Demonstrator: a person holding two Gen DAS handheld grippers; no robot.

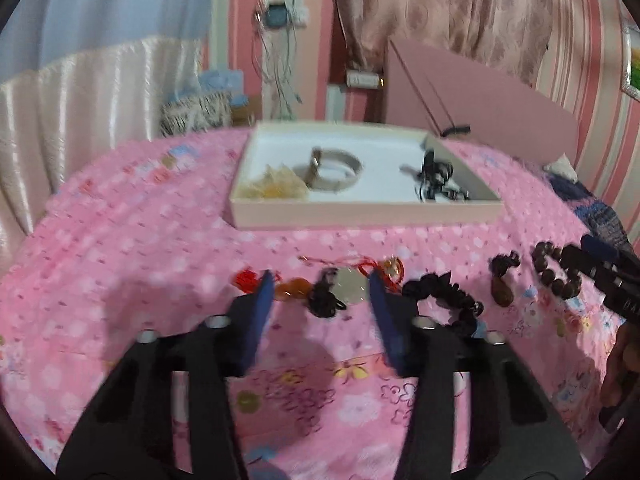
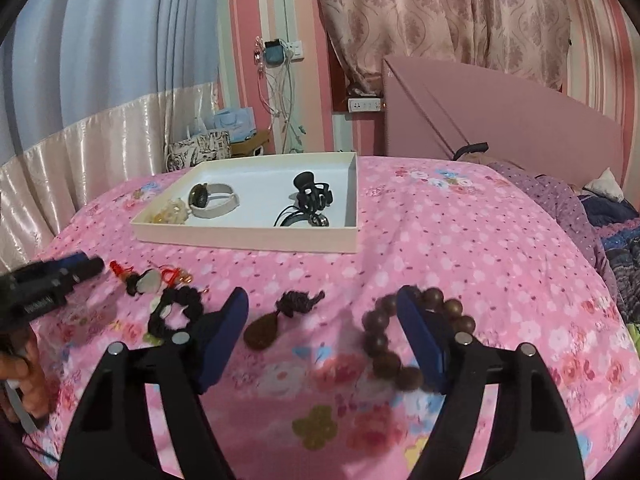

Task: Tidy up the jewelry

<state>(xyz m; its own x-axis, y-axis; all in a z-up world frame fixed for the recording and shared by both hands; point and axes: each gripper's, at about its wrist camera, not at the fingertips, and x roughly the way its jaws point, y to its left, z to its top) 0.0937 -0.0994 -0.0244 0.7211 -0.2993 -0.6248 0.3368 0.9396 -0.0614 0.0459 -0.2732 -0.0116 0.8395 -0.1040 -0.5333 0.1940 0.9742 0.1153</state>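
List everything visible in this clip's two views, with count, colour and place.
shallow white cardboard tray: one, on the bed, far side
white-strapped wristwatch: one, inside tray, left of centre
pale yellow translucent piece: one, tray's left corner
black plastic claw hair clip: one, inside tray, right part
red-corded pendant with pale disc: one, on bedspread, near row, left
black fabric scrunchie: one, beside that pendant
dark brown teardrop pendant with knotted cord: one, middle of row
brown wooden bead bracelet: one, right end of row
pink floral bedspread: one, under everything
pink lid: one, propped behind tray
left gripper: jaws apart, around red-corded pendant
right gripper: jaws apart, one inside bracelet
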